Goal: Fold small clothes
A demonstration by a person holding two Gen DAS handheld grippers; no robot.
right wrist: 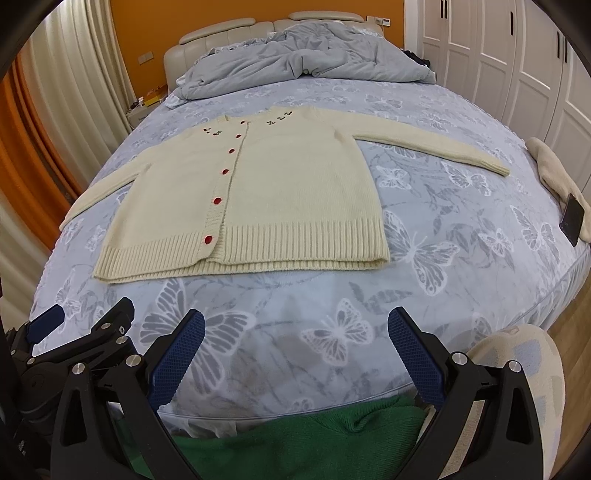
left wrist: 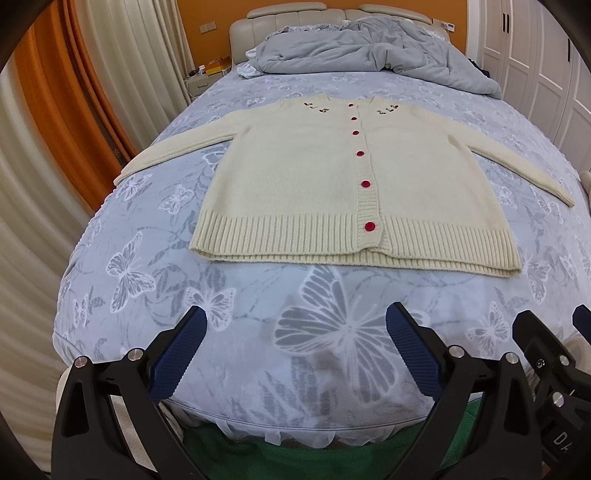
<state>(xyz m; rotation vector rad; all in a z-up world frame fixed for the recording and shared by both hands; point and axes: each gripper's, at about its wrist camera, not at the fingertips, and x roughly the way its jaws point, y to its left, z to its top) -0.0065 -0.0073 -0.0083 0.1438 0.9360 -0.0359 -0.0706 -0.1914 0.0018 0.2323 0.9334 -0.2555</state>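
Bed point(left wrist: 258, 332) with cardigan point(left wrist: 332, 177) flat at centre, sleeves spread. Left gripper point(left wrist: 295, 332) and right gripper point(right wrist: 295, 332), both wide and empty, hover near. Risk: pinching one knit layer only, dragging the cardigan askew.

The cardigan point(left wrist: 314, 177) is a cream knit, soft and matt, with a coarse ribbed hem and glossy red buttons point(left wrist: 365, 183). It lies on the bed's sheet point(left wrist: 258, 295), a smooth printed cloth in pale blue with butterflies. At the top of the frame a grey duvet point(left wrist: 354, 48) looks soft and crumpled, before a padded headboard point(left wrist: 295, 14) with a faint leathery sheen. The left gripper point(left wrist: 295, 350) and right gripper point(right wrist: 295, 350) are matt black plastic with shiny metal screws; their fingers point(right wrist: 177, 358) carry blue pads with a fine grid texture. At the lower edge lies a green knitted cloth point(right wrist: 295, 435).
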